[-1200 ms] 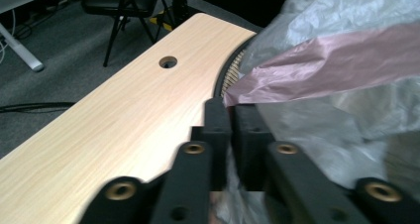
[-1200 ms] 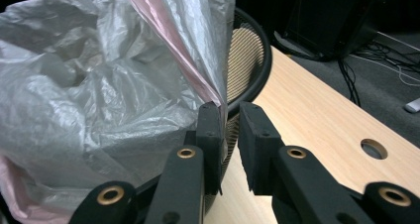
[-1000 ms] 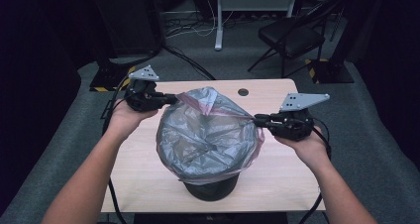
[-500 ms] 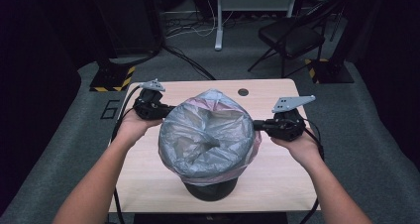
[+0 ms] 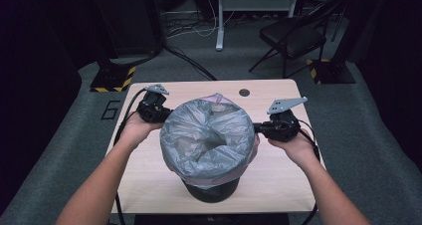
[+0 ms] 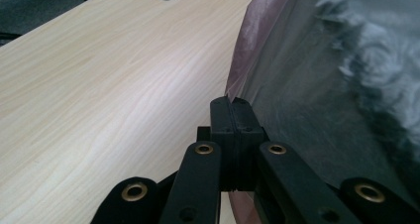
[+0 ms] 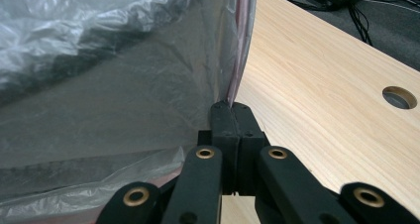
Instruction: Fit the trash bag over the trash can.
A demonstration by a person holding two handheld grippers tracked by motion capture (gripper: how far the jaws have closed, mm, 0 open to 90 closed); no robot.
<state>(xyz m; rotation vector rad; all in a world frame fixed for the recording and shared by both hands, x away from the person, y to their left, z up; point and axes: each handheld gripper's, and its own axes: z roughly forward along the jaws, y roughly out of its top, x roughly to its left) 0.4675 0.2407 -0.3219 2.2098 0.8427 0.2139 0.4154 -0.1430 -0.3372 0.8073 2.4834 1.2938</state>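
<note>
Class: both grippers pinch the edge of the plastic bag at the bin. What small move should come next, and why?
Probably draw both edges a little further down the bin's sides. The left gripper and right gripper are shut on the bag, which already drapes over the black bin but looks loose and puffed at the rim.

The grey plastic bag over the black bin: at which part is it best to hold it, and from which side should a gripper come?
Probably at the bag's thin rim edge, from the outer sides. The grey plastic bag drapes over the black bin, and its rim film stands free there, flat enough to pinch. The left gripper and right gripper are each shut on that edge at opposite sides, above the table.
</note>
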